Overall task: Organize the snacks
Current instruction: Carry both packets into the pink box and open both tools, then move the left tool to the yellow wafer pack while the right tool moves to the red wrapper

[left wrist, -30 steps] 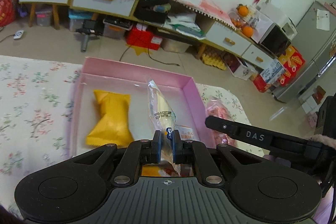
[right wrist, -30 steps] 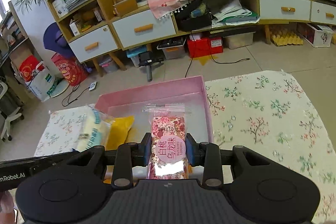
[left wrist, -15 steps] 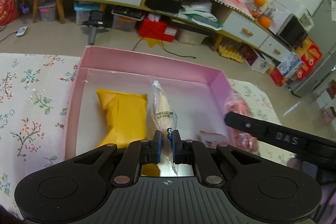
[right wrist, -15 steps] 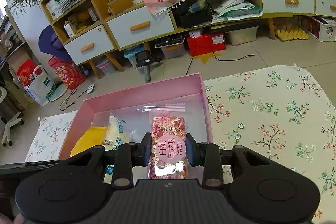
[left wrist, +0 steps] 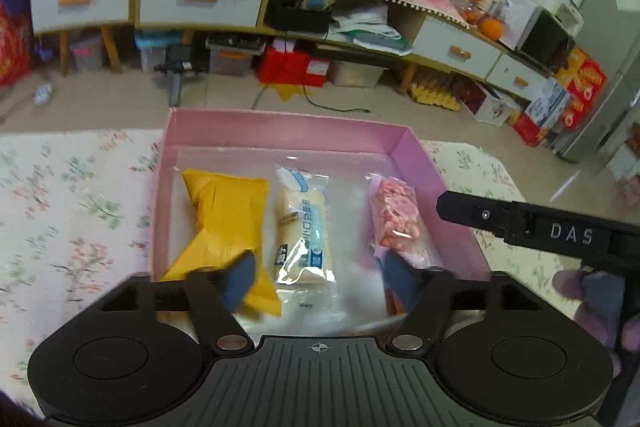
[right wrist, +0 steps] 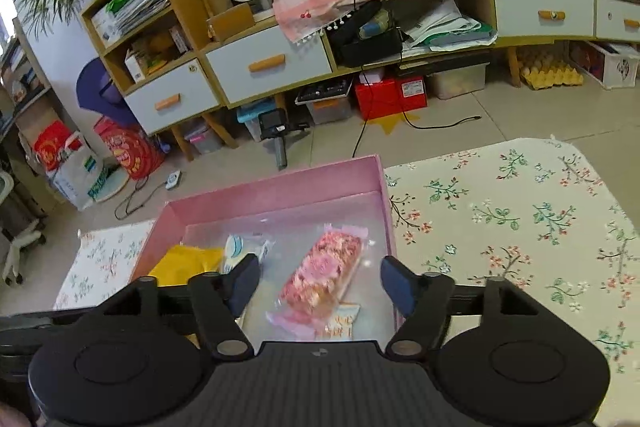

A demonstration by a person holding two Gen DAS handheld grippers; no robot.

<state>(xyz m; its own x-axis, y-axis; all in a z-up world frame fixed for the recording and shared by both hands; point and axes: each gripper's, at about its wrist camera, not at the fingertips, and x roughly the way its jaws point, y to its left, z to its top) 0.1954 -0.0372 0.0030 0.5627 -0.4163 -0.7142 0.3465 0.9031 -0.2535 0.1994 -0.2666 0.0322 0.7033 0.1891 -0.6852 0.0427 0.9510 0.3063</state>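
A pink box [left wrist: 280, 129] [right wrist: 280, 187] sits on the floral tablecloth. Inside lie a yellow packet [left wrist: 224, 219] [right wrist: 184, 263], a white-and-blue wrapped snack [left wrist: 302, 227] [right wrist: 240, 247] and a pink speckled snack [left wrist: 394, 213] [right wrist: 324, 271], side by side. My left gripper [left wrist: 318, 285] hovers over the box's near side, its jaws opening, the white-and-blue snack lying loose below them. My right gripper [right wrist: 318, 285] is likewise opening above the pink snack, which rests on the box floor untouched. The right gripper's finger also shows at the right of the left wrist view.
Another small wrapper [right wrist: 342, 323] lies at the box's near edge. The floral tablecloth [right wrist: 520, 227] stretches right of the box. Beyond the table are the tiled floor, low cabinets with drawers [right wrist: 268, 63], a fan and storage bins.
Both grippers have gone from shut on their snacks to apart. The white-and-blue snack and the pink snack now lie flat in the box.
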